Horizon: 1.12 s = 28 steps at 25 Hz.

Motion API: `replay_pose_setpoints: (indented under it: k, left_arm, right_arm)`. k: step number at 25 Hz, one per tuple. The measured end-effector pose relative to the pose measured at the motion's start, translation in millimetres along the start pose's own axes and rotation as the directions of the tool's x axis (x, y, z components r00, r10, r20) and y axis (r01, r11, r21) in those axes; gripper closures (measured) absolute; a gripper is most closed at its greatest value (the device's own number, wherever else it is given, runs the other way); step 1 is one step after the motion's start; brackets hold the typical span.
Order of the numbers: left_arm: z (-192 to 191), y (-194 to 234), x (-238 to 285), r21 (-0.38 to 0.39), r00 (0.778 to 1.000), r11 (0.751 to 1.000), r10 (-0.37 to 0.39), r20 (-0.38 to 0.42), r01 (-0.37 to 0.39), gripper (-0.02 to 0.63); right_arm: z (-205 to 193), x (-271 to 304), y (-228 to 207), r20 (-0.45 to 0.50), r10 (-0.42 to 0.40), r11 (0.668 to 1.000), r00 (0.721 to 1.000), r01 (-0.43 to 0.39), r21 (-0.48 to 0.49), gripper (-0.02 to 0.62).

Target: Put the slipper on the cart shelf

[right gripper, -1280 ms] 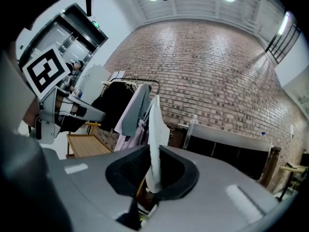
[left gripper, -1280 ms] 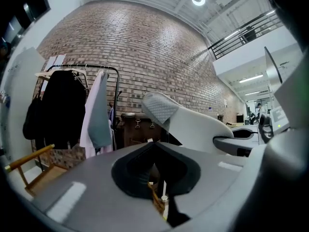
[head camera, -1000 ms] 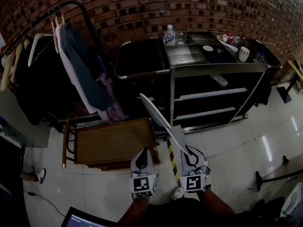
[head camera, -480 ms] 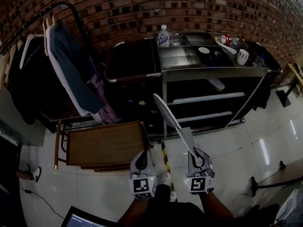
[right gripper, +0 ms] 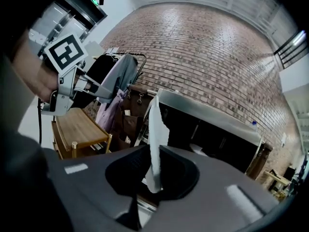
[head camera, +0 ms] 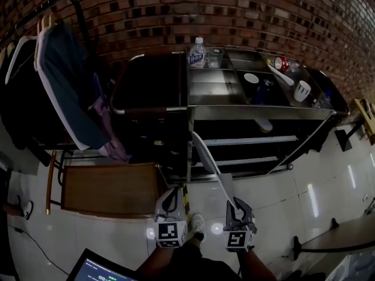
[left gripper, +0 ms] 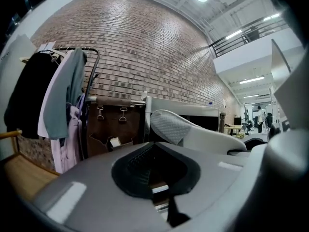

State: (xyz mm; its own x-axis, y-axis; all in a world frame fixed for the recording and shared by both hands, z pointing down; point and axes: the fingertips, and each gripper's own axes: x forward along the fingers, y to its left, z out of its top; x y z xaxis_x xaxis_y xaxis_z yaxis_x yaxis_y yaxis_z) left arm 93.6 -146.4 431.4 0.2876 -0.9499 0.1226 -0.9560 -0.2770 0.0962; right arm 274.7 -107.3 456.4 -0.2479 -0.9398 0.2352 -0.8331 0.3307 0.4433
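Slipper, white, flat and quilted-soled, slants lengthwise toward steel cart, pinched by right gripper; left gripper clenched, empty.

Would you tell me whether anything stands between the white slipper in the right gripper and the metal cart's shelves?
Nothing visible does: the thin white slipper held in the right gripper points at the steel cart's open shelves, with only bare floor between.

One cart carries one bottle, one mug, one red can. Left of the cart: one clothes rack, one wooden bench. Before the cart: one slipper, one left hand-held gripper, one right hand-held gripper.
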Motion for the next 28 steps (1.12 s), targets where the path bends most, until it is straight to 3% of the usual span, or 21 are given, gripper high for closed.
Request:
replay_pose_setpoints:
  k: [9,17,21,28]
  left_arm:
    - [-23,-24,99,0.036,0.997,0.999,-0.026,-0.076,0.029,0.591]
    - [-13,-31,168,0.054,0.996,0.997,-0.048,-0.080,0.052,0.591]
    - [-8,-32,188,0.097,0.994,0.992,-0.074,-0.082,0.082,0.591]
    - [-10,-17,209,0.062,0.995,0.997,-0.043,-0.092,0.049,0.591]
  right_arm:
    - [-29,72,-52,-0.075,0.018,0.998,0.997,-0.013,0.061,0.557]
    - [-39,153,-75,-0.101,0.058,0.990,0.993,-0.045,0.132,0.557]
    - [-42,189,-80,-0.103,0.068,0.972,0.992,-0.043,0.231,0.557]
    - [-38,243,-89,-0.109,0.090,0.906,0.990,-0.036,0.422,0.557]
